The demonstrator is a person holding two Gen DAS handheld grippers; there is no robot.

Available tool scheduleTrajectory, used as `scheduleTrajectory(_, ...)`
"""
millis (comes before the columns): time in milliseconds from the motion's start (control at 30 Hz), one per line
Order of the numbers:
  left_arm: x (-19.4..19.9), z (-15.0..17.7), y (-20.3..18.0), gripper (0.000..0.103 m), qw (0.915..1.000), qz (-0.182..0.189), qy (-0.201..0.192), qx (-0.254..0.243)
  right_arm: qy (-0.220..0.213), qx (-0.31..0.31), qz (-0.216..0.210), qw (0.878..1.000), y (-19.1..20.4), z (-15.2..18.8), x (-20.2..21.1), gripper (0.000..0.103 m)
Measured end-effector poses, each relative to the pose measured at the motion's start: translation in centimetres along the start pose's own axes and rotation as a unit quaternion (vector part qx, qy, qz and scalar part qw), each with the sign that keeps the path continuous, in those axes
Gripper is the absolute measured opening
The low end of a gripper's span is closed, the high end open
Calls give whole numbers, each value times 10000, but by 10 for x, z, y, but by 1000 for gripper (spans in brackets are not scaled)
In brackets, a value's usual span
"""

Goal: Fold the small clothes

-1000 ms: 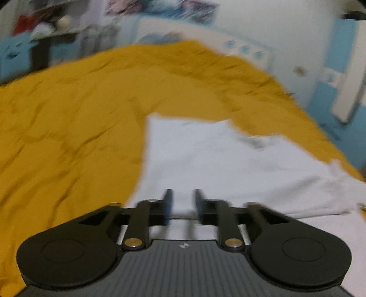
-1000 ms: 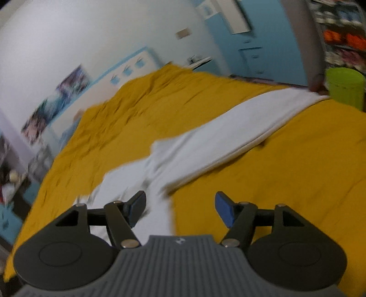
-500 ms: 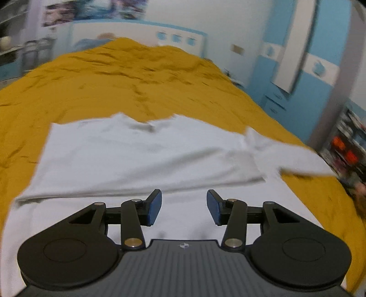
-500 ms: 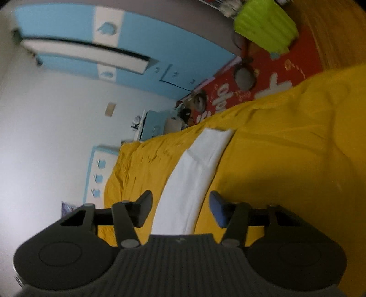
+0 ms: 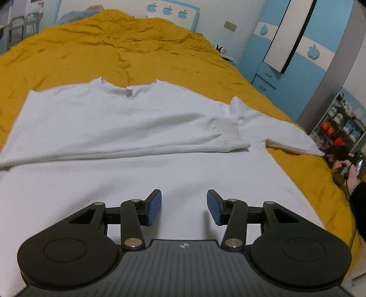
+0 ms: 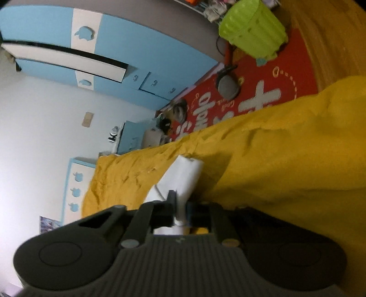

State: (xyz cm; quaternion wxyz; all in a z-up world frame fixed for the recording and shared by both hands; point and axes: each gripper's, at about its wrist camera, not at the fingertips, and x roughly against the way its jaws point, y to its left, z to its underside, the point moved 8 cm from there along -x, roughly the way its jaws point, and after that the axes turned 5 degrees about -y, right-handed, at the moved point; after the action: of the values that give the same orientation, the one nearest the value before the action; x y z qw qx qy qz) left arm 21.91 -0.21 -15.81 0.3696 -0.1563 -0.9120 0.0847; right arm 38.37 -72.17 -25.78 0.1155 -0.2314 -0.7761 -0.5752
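Broadly, a mustard-yellow bedspread (image 5: 128, 48) fills the scene, running to a far headboard with blue apple shapes (image 5: 166, 10). On it lies a white long-sleeved shirt (image 5: 141, 164), spread flat with its collar toward the far end; one sleeve is folded across the chest, and the other sleeve (image 5: 276, 130) stretches out to the right, reaching the bed's edge. To the right stands a blue and white wardrobe (image 5: 304, 45). In the right wrist view a red rug with white lettering (image 6: 251, 91) covers the floor past the bed, with a lime-green bin (image 6: 251, 29) on it.

Nearer, the left gripper (image 5: 184, 206) hovers over the shirt's near body, its blue-padded jaws apart with only flat cloth seen between them. The right gripper (image 6: 180, 209) has just been closing and is now clamped on the white sleeve cuff (image 6: 183, 176), which stands up from between its jaws above the bedspread. At the right edge of the left view, a person's hand (image 5: 345, 169) shows beside the bed.
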Motion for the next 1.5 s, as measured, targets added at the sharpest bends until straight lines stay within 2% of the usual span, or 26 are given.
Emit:
scheduleTrajectory(67,3,-3,3,54,9996,-187,-46,-200,-260,445,-85,9986,12,-1,9,2)
scheduleTrajectory(167,2,-2,16,52,9964,-730,35,-431,-544,1104,-322,9919,43,-1,31,2)
scheduleTrajectory(300,6,1,28,51,9984,-559,76,27,-649,1172,-977,9862,94,4,65,2)
scheduleTrajectory(400,14,-2,32,51,9984,-574,-4,20,-709,1453,-1487,9756,144,18,95,1)
scheduleTrajectory(633,38,-12,46,51,9973,-699,-195,-62,-475,2092,-2569,9423,263,88,160,2)
scheduleTrajectory(767,52,-19,64,51,9969,-709,-283,175,-209,2452,-3002,9216,319,146,196,2)
scheduleTrajectory(900,70,-25,82,51,9952,-811,-430,334,-73,2854,-3256,9014,351,215,228,2)
scheduleTrajectory(1200,112,-21,140,51,9883,-1097,-761,737,791,3437,-3550,8658,379,395,251,2)
scheduleTrajectory(1300,127,-15,165,51,9838,-1308,-811,916,1058,3580,-3477,8601,377,461,248,2)
scheduleTrajectory(1367,137,-9,182,51,9799,-1473,-808,1079,1353,3825,-3359,8500,372,518,243,2)
scheduleTrajectory(1400,141,-5,191,51,9777,-1561,-798,1160,1538,3985,-3264,8432,368,545,235,6)
scheduleTrajectory(1433,145,-2,197,51,9757,-1637,-784,1226,1812,4217,-3181,8295,361,574,235,21)
scheduleTrajectory(1467,149,1,204,51,9734,-1722,-763,1302,2327,4629,-3065,7985,351,615,234,41)
scheduleTrajectory(1500,152,3,211,51,9715,-1784,-753,1369,2816,5030,-2951,7620,341,648,235,76)
